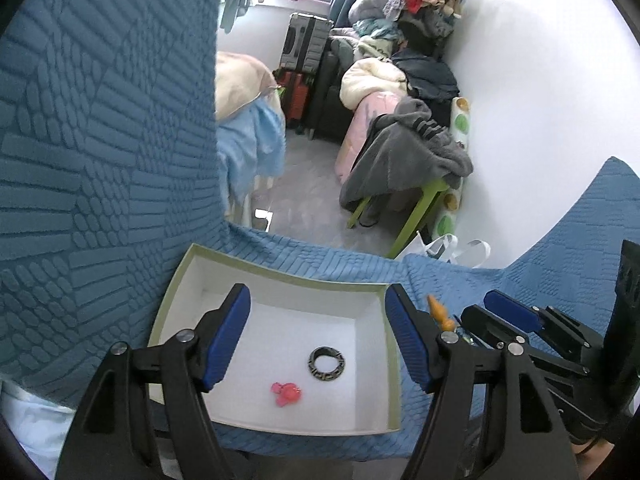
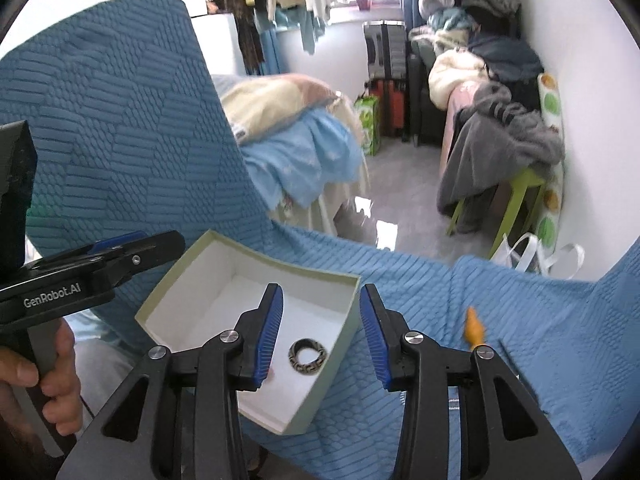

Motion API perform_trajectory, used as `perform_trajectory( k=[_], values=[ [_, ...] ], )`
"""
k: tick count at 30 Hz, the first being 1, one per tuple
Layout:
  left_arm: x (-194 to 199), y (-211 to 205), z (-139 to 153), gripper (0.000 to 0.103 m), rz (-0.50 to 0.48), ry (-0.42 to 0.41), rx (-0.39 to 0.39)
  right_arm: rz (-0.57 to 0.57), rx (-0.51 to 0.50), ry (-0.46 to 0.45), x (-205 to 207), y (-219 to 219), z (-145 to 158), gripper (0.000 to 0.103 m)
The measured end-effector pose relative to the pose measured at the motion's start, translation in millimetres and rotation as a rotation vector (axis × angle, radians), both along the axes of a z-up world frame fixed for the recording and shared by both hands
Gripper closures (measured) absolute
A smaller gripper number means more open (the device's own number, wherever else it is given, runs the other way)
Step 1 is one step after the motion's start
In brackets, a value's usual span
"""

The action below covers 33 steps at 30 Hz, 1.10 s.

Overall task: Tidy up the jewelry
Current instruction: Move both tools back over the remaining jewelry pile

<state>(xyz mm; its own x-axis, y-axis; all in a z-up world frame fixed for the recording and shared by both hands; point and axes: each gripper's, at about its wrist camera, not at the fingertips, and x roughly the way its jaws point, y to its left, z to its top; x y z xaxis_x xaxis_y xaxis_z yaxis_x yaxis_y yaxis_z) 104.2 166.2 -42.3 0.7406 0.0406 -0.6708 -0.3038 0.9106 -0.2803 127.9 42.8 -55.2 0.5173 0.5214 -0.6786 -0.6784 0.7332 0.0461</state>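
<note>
An open box (image 1: 280, 276) (image 2: 248, 246) with a pale green rim and white inside rests on a blue textured sofa cover. A dark patterned ring (image 1: 327, 363) (image 2: 307, 355) and a small pink piece (image 1: 285, 393) lie on its white floor. My left gripper (image 1: 318, 344) hovers above the box, open, nothing between its blue pads. My right gripper (image 2: 322, 338) is also open and empty, above the box's right wall and the ring. An orange piece (image 1: 440, 316) (image 2: 473, 326) lies on the cover to the right of the box.
The blue sofa cover (image 1: 100, 140) (image 2: 120, 120) rises as a backrest on the left. A hand (image 2: 48, 376) holds the left gripper's handle. Beyond the seat edge are a grey floor, a green stool (image 1: 420, 204) draped with grey clothes, suitcases and a white wall.
</note>
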Motion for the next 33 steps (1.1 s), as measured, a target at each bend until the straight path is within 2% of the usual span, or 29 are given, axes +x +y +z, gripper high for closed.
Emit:
perform_trajectory(
  k=[6, 18, 23, 33],
  values=[
    [4, -22, 6, 0.033, -0.023, -0.030, 0.015, -0.014, 0.022, -0.051, -5, -25, 11, 0.065],
    [16, -67, 6, 0.033, -0.086, -0.068, 0.027, -0.119, 0.027, -0.102, -3, -83, 6, 0.065],
    [20, -80, -1, 0.033, -0.098, -0.078, 0.007, -0.171, 0.019, -0.107, 1, -106, 0, 0.065],
    [39, -117, -32, 0.033, -0.186, -0.048, -0.014, -0.252, 0.015, -0.075, 13, -149, -24, 0.065]
  ],
)
